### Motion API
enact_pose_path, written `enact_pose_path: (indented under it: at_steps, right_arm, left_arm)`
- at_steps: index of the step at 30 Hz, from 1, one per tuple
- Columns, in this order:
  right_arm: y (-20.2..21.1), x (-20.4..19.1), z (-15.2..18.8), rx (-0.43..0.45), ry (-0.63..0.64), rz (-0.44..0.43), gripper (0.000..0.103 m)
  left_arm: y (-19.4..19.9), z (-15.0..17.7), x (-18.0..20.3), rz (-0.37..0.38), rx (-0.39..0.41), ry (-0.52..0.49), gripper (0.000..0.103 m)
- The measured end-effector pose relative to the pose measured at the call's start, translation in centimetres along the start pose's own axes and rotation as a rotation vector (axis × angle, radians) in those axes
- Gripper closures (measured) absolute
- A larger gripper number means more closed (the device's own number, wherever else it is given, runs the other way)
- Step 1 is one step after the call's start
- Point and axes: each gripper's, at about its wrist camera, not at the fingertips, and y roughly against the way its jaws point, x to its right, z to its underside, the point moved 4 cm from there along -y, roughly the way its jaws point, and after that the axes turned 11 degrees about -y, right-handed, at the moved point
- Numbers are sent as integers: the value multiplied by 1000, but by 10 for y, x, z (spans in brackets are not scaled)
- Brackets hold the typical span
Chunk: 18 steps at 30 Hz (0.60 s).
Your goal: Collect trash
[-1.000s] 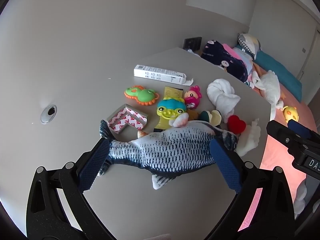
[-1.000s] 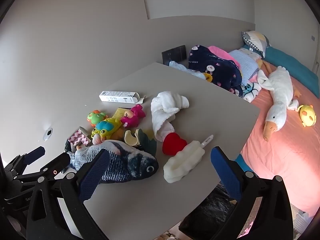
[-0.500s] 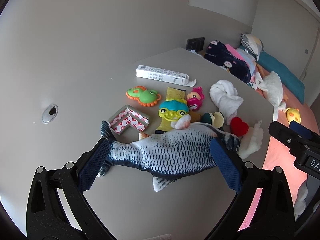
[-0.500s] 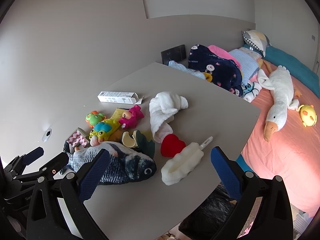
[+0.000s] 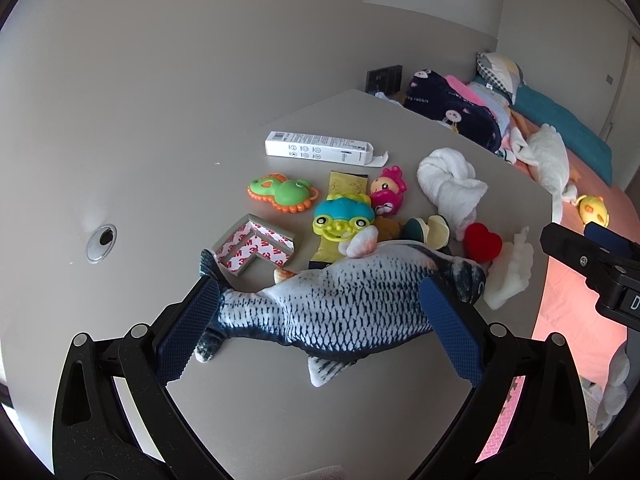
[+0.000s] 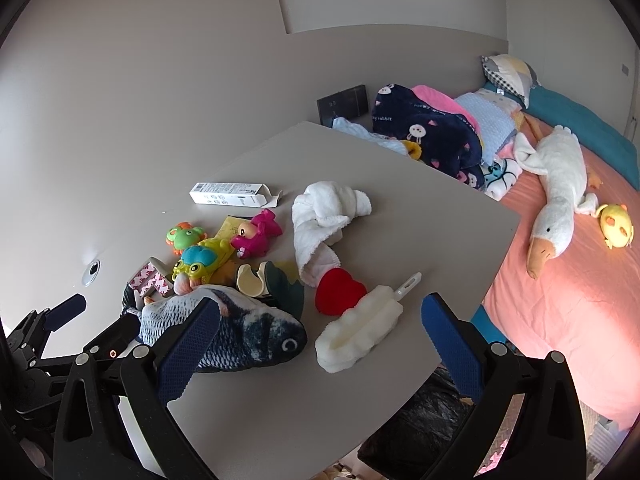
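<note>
A grey table [image 6: 400,208] stands beside a bed with a pink sheet [image 6: 560,300]; the plush fish [image 5: 352,300] lies near the table's front edge, the white carton [image 5: 316,149] well behind it; the left gripper [image 5: 316,320], jaws spread, hovers over the fish; the right gripper [image 6: 316,332] hangs released beside its head.

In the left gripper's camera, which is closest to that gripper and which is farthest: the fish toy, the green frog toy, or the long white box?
1. Fish toy, lying right between the open jaws.
2. Green frog toy, mid-table, left of centre.
3. Long white box, at the far side of the table.
</note>
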Motion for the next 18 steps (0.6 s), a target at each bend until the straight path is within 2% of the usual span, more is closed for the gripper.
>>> enact_pose_path:
  at_steps: [18]
  right_arm:
    - [-5, 0, 0, -16, -5, 11, 3]
  left_arm:
    - [0, -2, 0, 13, -5, -1, 6]
